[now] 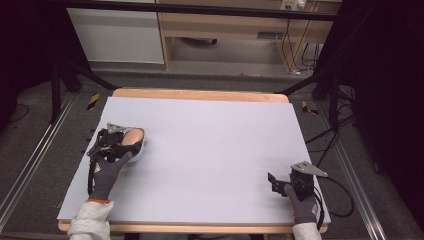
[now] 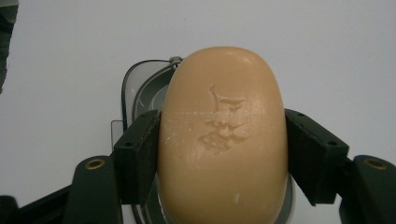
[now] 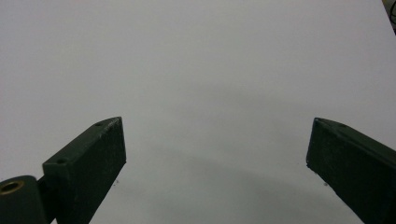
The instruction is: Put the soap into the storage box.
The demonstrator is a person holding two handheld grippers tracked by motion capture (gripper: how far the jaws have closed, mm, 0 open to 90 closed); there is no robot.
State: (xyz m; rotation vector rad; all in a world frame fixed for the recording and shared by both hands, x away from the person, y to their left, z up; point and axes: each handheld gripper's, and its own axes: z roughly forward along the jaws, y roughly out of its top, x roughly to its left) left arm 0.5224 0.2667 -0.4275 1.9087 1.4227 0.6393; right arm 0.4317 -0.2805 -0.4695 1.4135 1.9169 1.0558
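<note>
A tan soap bar (image 2: pixel 223 140) sits over a clear soap dish (image 2: pixel 140 86), clamped between the left tongs (image 2: pixel 223 154). The right tongs (image 3: pixel 215 154) rest wide apart, holding nothing, above the bare desk (image 3: pixel 210 70).

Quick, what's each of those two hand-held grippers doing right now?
Left hand-held gripper: closed on the soap bar, above a soap dish.
Right hand-held gripper: open, holding nothing.

A pale grey table (image 1: pixel 210 150) with a wooden edge stands on grey floor (image 1: pixel 35 150); beyond the table, a wooden cabinet (image 1: pixel 225 25); right of the table, black cables (image 1: pixel 325 140) trail.
</note>
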